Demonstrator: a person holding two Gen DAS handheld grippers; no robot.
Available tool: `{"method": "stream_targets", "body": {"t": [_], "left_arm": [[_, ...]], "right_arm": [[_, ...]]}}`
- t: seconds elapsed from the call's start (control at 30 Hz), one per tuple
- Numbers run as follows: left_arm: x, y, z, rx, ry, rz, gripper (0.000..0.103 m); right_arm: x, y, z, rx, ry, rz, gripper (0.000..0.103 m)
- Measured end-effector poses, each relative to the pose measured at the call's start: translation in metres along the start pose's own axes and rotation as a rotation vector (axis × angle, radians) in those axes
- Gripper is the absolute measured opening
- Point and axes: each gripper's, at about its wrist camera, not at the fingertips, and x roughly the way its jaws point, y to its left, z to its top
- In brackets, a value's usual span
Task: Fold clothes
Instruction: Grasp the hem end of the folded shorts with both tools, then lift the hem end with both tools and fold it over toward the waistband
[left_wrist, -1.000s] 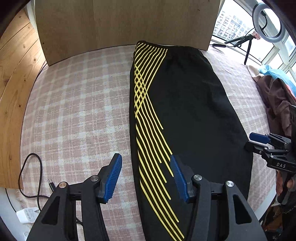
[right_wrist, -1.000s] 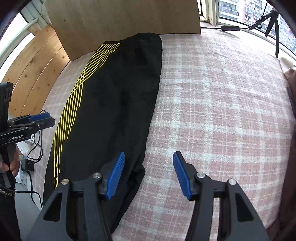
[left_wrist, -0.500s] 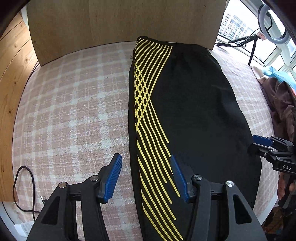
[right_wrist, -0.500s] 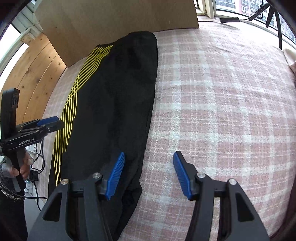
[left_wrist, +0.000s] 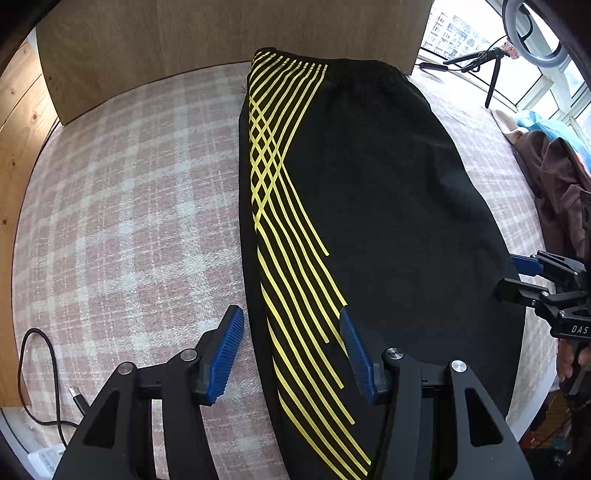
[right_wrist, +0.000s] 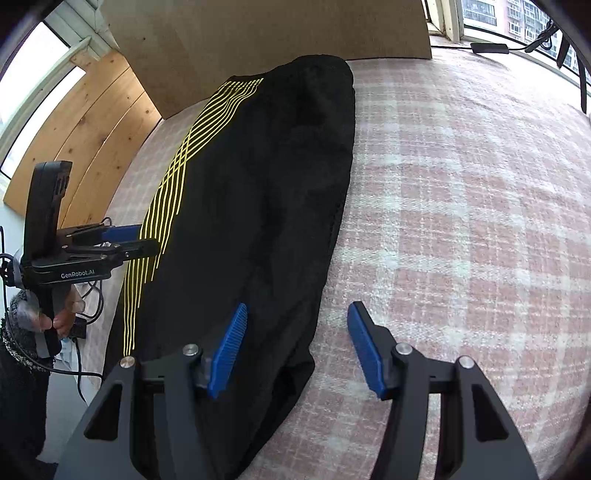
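Black trousers (left_wrist: 388, 206) with yellow stripes (left_wrist: 280, 192) lie flat, lengthwise on the checked bedcover (left_wrist: 129, 206). Left gripper (left_wrist: 291, 347) wide open, empty, straddling the striped edge. Right gripper (right_wrist: 297, 347) wide open, empty, straddling the opposite edge. Contact with the cloth: can't tell, probably just above it.

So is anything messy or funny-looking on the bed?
Not much. The black trousers lie flat and fairly straight on the checked blanket. Only a loose cable curls at the blanket's near left edge. Both tongs, left and right, are open.
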Motion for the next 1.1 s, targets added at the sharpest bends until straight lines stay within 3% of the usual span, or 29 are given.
{"method": "stream_targets", "body": {"t": [0.07,0.1,0.17,0.23,0.27,0.47,0.57,0.77,0.87,1.1], "left_arm": [[0.001,-0.003,0.001,0.021,-0.005,0.004,0.048],[0.001,-0.005,0.001,0.038,-0.014,0.01,0.042],[0.001,-0.008,-0.001,0.072,-0.031,0.02,0.032],[0.001,-0.004,-0.002,0.063,-0.041,-0.012,0.005],[0.001,0.0,-0.002,0.045,-0.039,-0.051,0.003],[-0.008,0.012,-0.004,-0.012,-0.06,-0.143,0.002],[-0.041,0.02,-0.002,-0.062,-0.136,-0.239,0.002],[-0.143,0.015,-0.002,-0.027,-0.354,-0.269,0.002],[-0.194,0.005,-0.005,0.022,-0.46,-0.244,0.003],[-0.275,0.014,-0.035,0.051,-0.564,-0.196,0.003]], "right_arm": [[0.001,0.002,0.001,-0.013,0.004,0.007,0.052],[0.002,0.004,0.001,-0.023,0.005,0.016,0.049],[0.004,0.007,-0.001,-0.045,0.003,0.018,0.03],[0.004,0.005,-0.005,-0.043,-0.011,0.041,0.027],[0.005,0.003,-0.006,-0.032,-0.014,0.063,0.019],[0.004,-0.017,-0.004,0.095,-0.032,0.234,0.008],[-0.02,-0.016,0.001,0.112,-0.107,0.302,0.008],[-0.101,-0.007,0.017,0.082,-0.301,0.396,0.008],[-0.139,0.009,0.02,0.033,-0.377,0.417,0.008],[-0.217,0.046,0.025,-0.068,-0.532,0.465,0.008]]}}
